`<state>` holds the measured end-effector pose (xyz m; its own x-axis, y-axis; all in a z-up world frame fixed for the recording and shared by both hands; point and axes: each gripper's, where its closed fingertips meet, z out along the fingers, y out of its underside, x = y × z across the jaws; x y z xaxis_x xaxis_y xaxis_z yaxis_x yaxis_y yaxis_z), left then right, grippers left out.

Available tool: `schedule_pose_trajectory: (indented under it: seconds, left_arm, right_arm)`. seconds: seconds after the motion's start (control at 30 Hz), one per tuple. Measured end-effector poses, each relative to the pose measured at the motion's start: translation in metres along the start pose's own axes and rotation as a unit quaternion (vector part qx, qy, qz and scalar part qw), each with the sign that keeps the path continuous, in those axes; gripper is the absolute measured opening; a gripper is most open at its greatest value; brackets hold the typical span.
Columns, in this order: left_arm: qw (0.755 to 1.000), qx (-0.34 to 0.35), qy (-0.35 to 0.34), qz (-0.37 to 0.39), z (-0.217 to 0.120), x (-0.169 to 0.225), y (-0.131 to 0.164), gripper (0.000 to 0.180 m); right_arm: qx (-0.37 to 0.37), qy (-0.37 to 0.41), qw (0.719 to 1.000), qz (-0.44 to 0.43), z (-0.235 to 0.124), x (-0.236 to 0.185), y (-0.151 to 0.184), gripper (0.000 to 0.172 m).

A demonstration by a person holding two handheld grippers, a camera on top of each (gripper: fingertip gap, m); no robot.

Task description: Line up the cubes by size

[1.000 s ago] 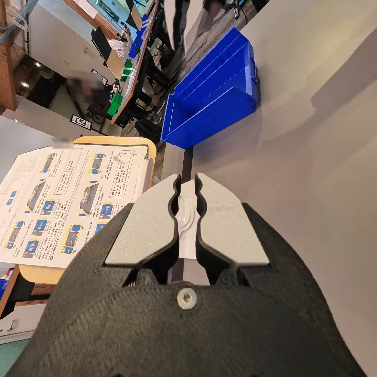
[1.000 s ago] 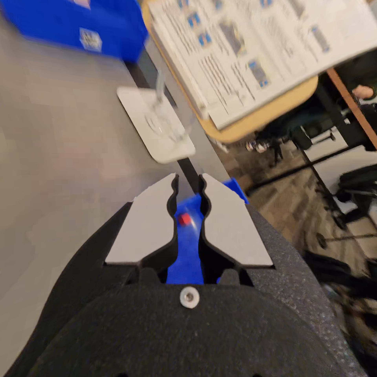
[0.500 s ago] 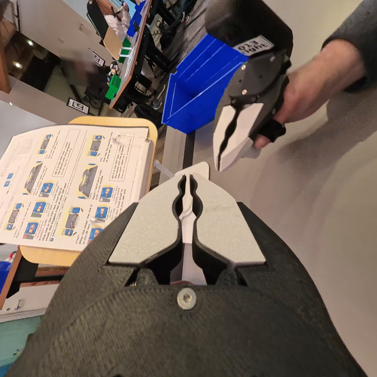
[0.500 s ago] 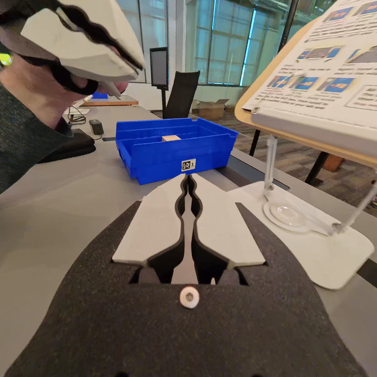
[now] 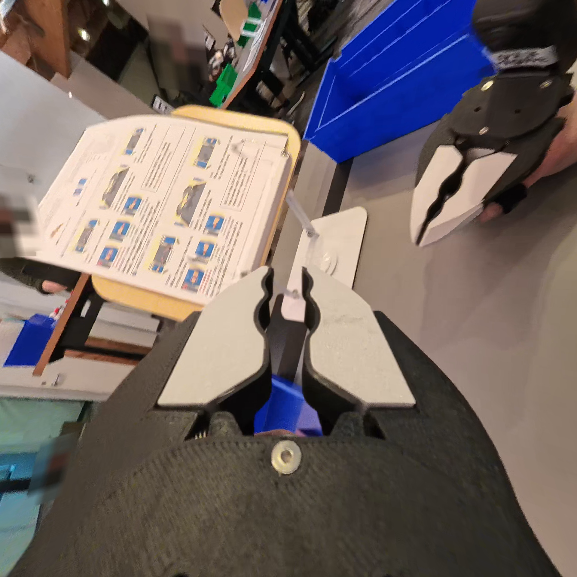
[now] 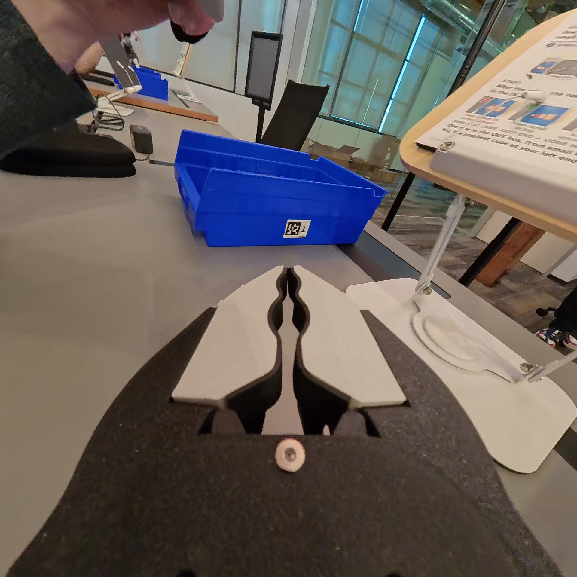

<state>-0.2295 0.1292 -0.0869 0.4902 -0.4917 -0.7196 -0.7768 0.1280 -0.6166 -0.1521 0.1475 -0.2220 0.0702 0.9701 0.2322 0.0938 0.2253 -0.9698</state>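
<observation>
A: Risks? The left gripper (image 5: 286, 274), jaws parted and bare, hangs over the table's (image 5: 468, 343) far edge by the white stand base (image 5: 340, 246); I'd guess it could clip the stand.

B: The right gripper (image 6: 287, 269) is pinched shut on nothing. Its view alone shows the blue bin's (image 6: 274, 199) tagged front wall. No cubes visible anywhere.

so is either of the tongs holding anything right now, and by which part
No. The left tongs stand apart with only the white stand base showing beyond the gap. The right tongs are closed tip to tip on nothing. No cube is in either.
</observation>
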Motion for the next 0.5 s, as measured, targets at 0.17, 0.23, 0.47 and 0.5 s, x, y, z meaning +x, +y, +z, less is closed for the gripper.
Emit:
schedule_pose_trajectory:
  seconds: [0.17, 0.23, 0.47, 0.5]
  left_arm:
    - [0.995, -0.087, -0.003, -0.047, -0.023, -0.016, 0.067, 0.035]
    - [0.991, -0.118, 0.022, -0.058, -0.024, -0.015, 0.097, 0.038]
    - [0.959, -0.252, 0.129, -0.023, 0.004, -0.013, 0.191, 0.041]
    - [0.951, -0.271, 0.144, -0.017, 0.008, -0.013, 0.203, 0.04]
  right_arm:
    - [0.003, -0.014, 1.0, 0.004, 0.0, -0.002, 0.0, 0.0]
    - [0.002, -0.015, 1.0, 0.005, 0.001, -0.002, 0.0, 0.0]
    - [-0.008, -0.028, 1.0, -0.009, 0.004, -0.008, 0.003, 0.0]
    - [-0.007, -0.028, 1.0, -0.008, 0.004, -0.008, 0.003, 0.0]
